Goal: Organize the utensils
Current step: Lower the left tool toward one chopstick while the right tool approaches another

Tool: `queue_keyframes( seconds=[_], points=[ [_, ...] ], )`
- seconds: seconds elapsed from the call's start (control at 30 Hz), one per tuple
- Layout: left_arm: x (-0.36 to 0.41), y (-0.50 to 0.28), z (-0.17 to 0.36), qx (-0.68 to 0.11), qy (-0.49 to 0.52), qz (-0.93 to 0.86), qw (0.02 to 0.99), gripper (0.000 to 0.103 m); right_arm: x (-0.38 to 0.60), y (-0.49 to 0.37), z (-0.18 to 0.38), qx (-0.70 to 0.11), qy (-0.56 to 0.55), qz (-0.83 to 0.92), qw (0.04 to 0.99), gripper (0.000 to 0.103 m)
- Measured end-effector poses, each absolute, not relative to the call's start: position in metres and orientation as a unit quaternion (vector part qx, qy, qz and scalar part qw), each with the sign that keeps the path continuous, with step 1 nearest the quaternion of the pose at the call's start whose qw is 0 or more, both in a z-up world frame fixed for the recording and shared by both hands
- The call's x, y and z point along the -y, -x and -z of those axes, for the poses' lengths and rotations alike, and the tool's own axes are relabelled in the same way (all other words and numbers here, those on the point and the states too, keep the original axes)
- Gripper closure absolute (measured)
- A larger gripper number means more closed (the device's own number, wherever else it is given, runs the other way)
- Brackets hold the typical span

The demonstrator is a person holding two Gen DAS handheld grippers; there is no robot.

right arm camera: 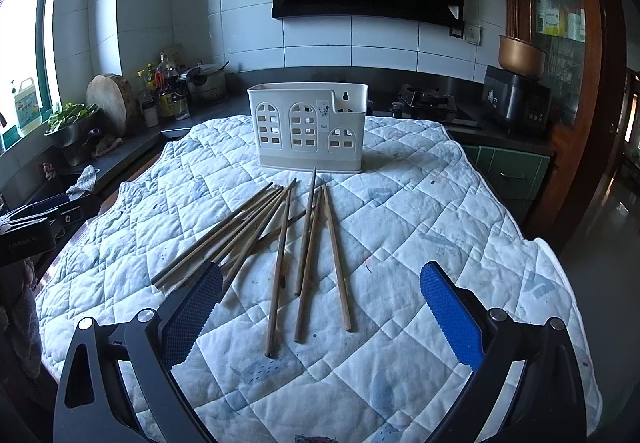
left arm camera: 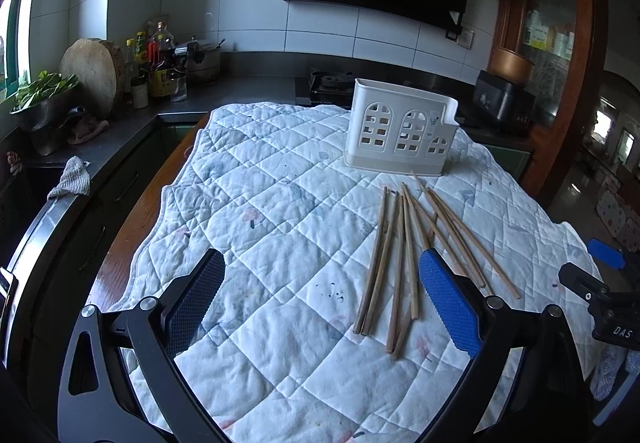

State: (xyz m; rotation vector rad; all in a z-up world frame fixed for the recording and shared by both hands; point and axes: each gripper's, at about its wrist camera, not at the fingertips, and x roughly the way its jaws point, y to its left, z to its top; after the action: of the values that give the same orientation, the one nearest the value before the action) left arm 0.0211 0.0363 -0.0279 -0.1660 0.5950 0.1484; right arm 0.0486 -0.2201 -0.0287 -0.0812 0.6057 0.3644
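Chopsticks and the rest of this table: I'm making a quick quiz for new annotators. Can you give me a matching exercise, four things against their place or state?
Things:
1. chopsticks
2. utensil holder
3. left gripper
4. quilted cloth

Places or states:
A. standing upright at the far side of the cloth
B. open, holding nothing
C. spread over the table
D. lying loose in a pile in front of the holder

Pairs: 1-D, 2-A, 3-B, 4-C
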Motion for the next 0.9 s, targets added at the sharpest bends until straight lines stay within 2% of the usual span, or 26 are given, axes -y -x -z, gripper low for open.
queue_keyframes(
  seconds=[0.2, 0.27, 0.33, 0.4, 0.5, 0.63, 0.7, 0.73, 0.77, 0.83, 0.9],
  points=[
    [-0.042, -0.028, 0.036, -0.297, 0.087, -0.070, 0.948, 0.008, 0.220, -0.061, 0.045, -0.316, 0.033, -0.178, 0.931, 0.010],
    [-0.043, -0.031, 0.039, -0.301, 0.086, -0.070, 0.947, 0.008, 0.220, -0.065, 0.050, -0.323, 0.032, -0.180, 0.929, 0.018],
    [-0.043, -0.034, 0.043, -0.306, 0.085, -0.068, 0.946, 0.008, 0.223, -0.070, 0.055, -0.332, 0.027, -0.181, 0.925, 0.020],
    [-0.044, -0.037, 0.047, -0.313, 0.085, -0.064, 0.944, 0.021, 0.224, -0.073, 0.059, -0.337, 0.026, -0.180, 0.924, 0.022],
    [-0.046, -0.042, 0.055, -0.326, 0.090, -0.055, 0.939, 0.025, 0.225, -0.078, 0.065, -0.345, 0.025, -0.180, 0.921, 0.026],
    [-0.037, -0.049, 0.066, -0.345, 0.073, -0.039, 0.935, 0.037, 0.227, -0.084, 0.071, -0.356, 0.017, -0.182, 0.917, 0.032],
    [-0.034, -0.054, 0.073, -0.356, 0.070, -0.031, 0.931, 0.040, 0.227, -0.087, 0.075, -0.362, 0.013, -0.185, 0.914, 0.033],
    [-0.032, -0.057, 0.076, -0.362, 0.068, -0.026, 0.929, 0.048, 0.227, -0.088, 0.077, -0.364, 0.012, -0.187, 0.912, 0.034],
    [-0.031, -0.061, 0.079, -0.368, 0.069, -0.019, 0.927, 0.051, 0.226, -0.089, 0.078, -0.368, 0.012, -0.189, 0.911, 0.036],
    [-0.028, -0.068, 0.084, -0.377, 0.067, -0.009, 0.924, 0.052, 0.226, -0.092, 0.081, -0.371, 0.011, -0.193, 0.908, 0.037],
    [-0.023, -0.076, 0.088, -0.387, 0.055, -0.001, 0.920, 0.058, 0.225, -0.094, 0.083, -0.374, 0.009, -0.194, 0.907, 0.037]
  ],
)
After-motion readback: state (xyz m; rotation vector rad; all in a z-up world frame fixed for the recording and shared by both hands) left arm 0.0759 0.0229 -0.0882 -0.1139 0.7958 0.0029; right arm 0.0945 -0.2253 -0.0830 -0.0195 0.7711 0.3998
